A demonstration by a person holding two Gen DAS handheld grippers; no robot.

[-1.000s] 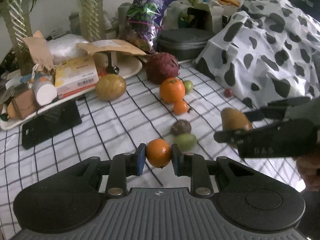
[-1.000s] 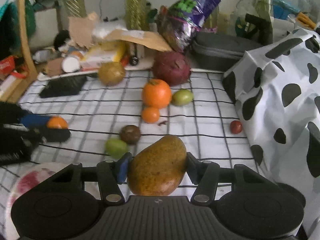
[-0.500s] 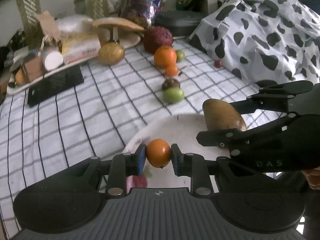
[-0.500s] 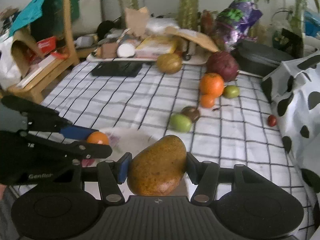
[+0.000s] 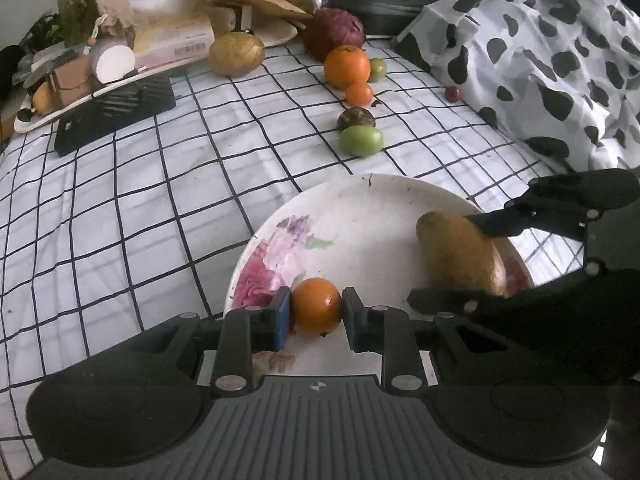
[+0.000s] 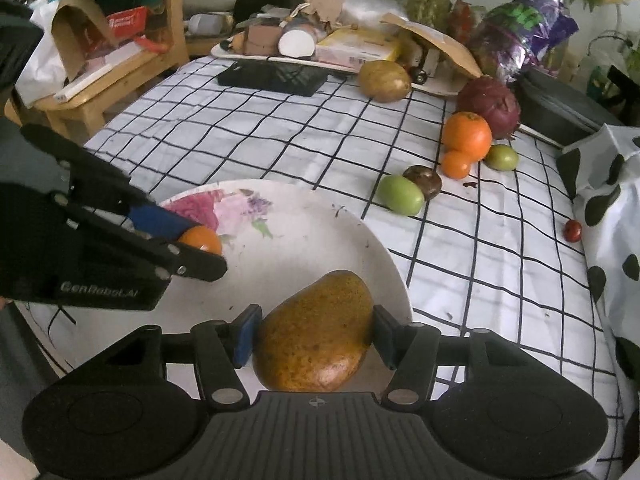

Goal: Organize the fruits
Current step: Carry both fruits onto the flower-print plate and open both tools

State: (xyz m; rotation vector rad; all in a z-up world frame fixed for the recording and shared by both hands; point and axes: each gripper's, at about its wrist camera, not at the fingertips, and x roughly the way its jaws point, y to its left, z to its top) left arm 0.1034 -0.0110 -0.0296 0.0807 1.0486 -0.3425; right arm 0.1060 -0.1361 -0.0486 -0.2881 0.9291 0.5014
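Observation:
My left gripper (image 5: 316, 307) is shut on a small orange (image 5: 317, 306) and holds it over the near left part of a white floral plate (image 5: 352, 216). My right gripper (image 6: 316, 334) is shut on a brown-yellow mango (image 6: 316, 346) over the plate's (image 6: 296, 216) near right part; I cannot tell whether either fruit touches it. The mango (image 5: 460, 256) and right gripper also show in the left wrist view, the small orange (image 6: 200, 239) and left gripper in the right wrist view. A big orange (image 5: 346, 65), a smaller orange (image 5: 359, 93), green fruits (image 5: 361, 140), a dark fruit (image 5: 356, 118) lie beyond.
A checked cloth (image 5: 120, 184) covers the table. A purple round fruit (image 5: 333, 38), a yellow-brown fruit (image 5: 236, 54), a tiny red fruit (image 5: 452, 93), a black flat object (image 5: 114, 110) and a cluttered tray (image 5: 100, 68) sit at the back. A cow-print cloth (image 5: 540, 52) rises on the right.
Both grippers have drawn back toward the near edge and come down over the plate, each still holding its fruit. The plate now fills the near view.

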